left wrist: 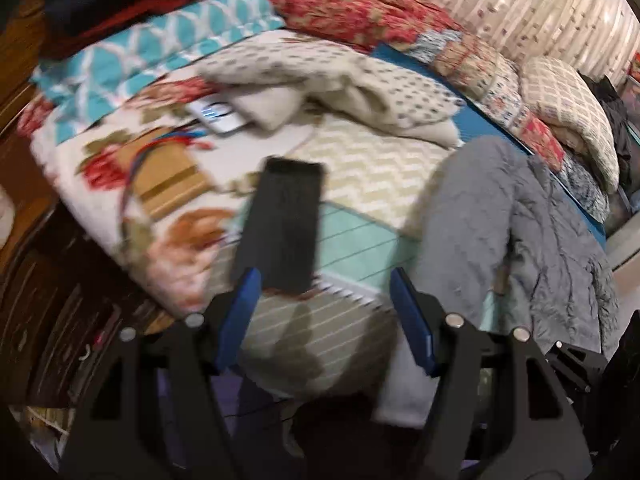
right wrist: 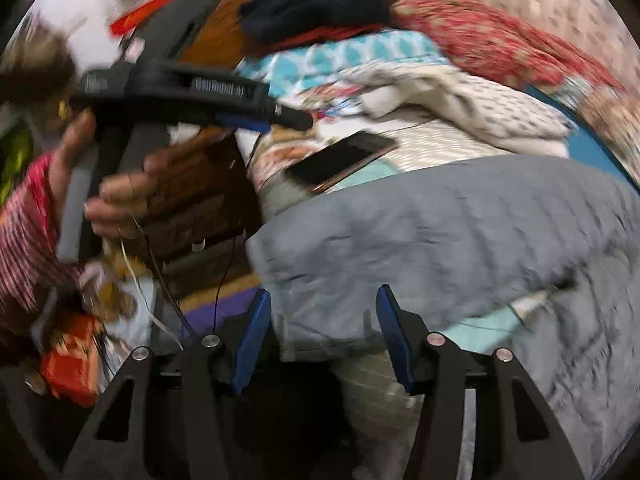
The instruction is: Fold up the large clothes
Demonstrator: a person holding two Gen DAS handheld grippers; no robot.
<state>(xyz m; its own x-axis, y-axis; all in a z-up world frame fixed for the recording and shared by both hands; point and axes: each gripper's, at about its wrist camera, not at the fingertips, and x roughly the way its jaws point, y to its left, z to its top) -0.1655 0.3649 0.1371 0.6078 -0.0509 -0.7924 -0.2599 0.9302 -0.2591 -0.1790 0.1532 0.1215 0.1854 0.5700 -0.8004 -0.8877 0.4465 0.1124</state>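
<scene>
The crumpled grey quilted garment (right wrist: 440,232) lies just ahead of the right gripper (right wrist: 324,340), nearer than the left gripper (left wrist: 324,312); both gape wide, holding nothing.

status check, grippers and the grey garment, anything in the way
Left gripper open, empty, over the bed. Right gripper open, at the grey garment, no grip yet. Garment crumpled, unfolded. Phone lies on the bed beside it.
</scene>
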